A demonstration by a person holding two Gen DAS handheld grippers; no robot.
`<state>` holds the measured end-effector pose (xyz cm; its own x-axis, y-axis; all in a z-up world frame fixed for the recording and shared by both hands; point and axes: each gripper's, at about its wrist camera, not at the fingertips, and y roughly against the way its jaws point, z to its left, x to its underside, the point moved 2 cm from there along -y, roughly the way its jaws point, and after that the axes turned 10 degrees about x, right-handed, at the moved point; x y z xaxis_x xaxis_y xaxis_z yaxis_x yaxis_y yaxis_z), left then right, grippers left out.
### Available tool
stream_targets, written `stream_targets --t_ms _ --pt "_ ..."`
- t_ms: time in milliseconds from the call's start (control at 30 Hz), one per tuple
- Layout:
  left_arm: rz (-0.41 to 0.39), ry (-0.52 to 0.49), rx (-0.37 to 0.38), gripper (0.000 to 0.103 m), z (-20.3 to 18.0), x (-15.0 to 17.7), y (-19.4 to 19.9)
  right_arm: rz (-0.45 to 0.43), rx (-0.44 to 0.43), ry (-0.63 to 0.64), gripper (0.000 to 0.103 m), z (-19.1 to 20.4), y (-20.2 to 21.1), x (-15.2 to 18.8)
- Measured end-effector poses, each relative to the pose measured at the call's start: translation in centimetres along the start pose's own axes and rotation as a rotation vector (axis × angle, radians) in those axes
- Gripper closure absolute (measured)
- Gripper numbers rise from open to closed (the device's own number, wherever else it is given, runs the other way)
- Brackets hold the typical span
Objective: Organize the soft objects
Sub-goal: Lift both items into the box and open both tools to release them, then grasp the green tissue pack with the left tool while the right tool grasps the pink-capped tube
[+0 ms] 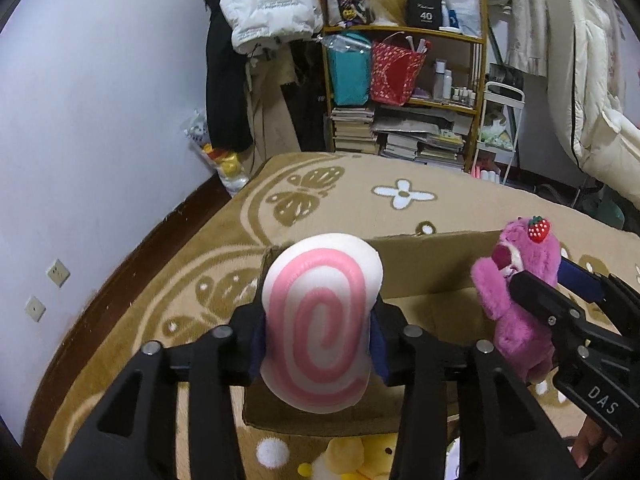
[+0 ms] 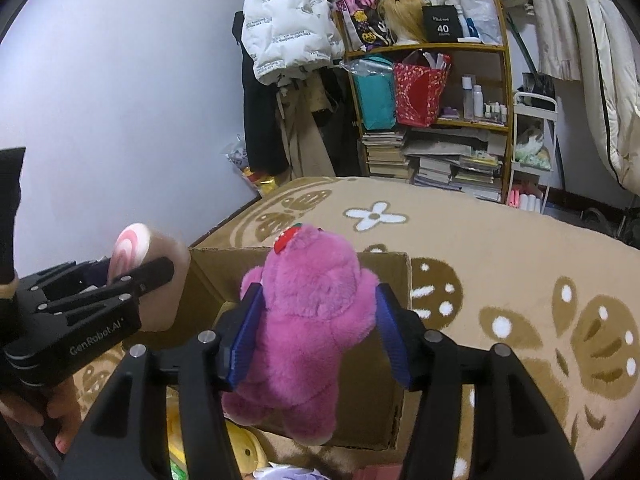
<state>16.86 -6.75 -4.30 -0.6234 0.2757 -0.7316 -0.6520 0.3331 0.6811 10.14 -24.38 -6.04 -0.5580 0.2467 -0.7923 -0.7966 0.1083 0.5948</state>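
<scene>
Above the open brown cardboard box (image 1: pixel 424 276) on the tan patterned blanket (image 1: pixel 460 208), both grippers carry a toy. The left gripper (image 1: pixel 316 344) has its jaws closed against the sides of a white cushion with a pink spiral (image 1: pixel 320 320), held over the box's left part. The right gripper (image 2: pixel 316 332) has its jaws pressed into a fuzzy magenta plush bear with a strawberry on its head (image 2: pixel 308 312), held over the box's middle. The box interior looks bare where visible, though much is hidden, so the sorting seems early. Neither toy is dropped in yet, and a yellow plush (image 1: pixel 352 460) waits on the blanket just in front of the box.
</scene>
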Motion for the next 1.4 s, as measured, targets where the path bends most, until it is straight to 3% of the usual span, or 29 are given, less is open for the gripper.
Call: stream_targets --t_ms 233,433,600,833,1400 --pt "-0.033 -0.029 -0.057 0.026 0.3 -0.2 1.5 0.015 0.027 0.017 0.039 0.0 0.2 0.3" --pt "-0.067 -0.042 -0.089 0.003 0.4 -0.4 3.0 -0.009 0.031 0.007 0.014 -0.3 1.4 0.1" --pt "-0.060 -0.036 -0.093 0.000 0.7 -0.2 3.9 -0.030 0.028 -0.010 0.000 -0.7 2.5 -0.1" --pt "-0.045 -0.046 -0.115 0.000 1.1 1.3 5.8 -0.022 0.052 -0.054 0.000 -1.8 3.8 0.5" --pt "0.036 0.017 -0.072 0.000 1.0 5.3 8.1 0.084 0.048 -0.168 0.000 -3.4 7.0 3.8"
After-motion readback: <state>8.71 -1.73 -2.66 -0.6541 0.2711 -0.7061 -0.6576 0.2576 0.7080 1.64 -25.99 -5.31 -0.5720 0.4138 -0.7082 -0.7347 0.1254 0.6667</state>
